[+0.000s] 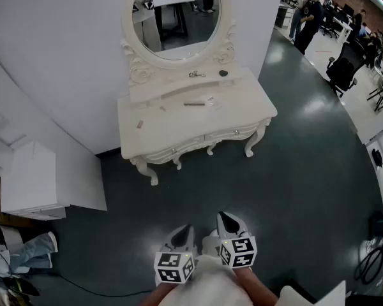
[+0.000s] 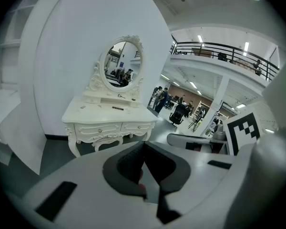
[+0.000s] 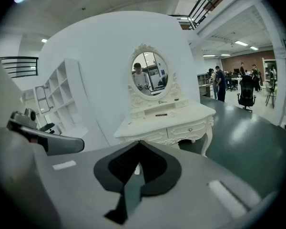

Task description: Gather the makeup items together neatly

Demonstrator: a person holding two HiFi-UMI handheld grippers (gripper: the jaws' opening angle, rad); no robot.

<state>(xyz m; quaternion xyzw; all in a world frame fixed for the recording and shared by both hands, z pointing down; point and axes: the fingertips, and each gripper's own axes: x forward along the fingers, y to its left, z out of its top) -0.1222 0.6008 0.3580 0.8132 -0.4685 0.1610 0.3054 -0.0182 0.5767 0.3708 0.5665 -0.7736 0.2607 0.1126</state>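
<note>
Both pairs of fingers are closed tip to tip on nothing, left gripper (image 1: 182, 236) and right gripper (image 1: 230, 223) side by side. Bare floor (image 1: 198, 190) lies open ahead, up to the white surface's (image 1: 179, 132) front edge. Makeup items (image 1: 194, 104) lie scattered there, near the wall (image 1: 64, 75).

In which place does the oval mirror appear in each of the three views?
Head view: the mirror is at the top, just left of centre.
Left gripper view: the mirror is left of centre, in the upper half.
Right gripper view: the mirror is near the centre, in the upper half.
Shared landmark: the white dressing table directly under it.
</note>
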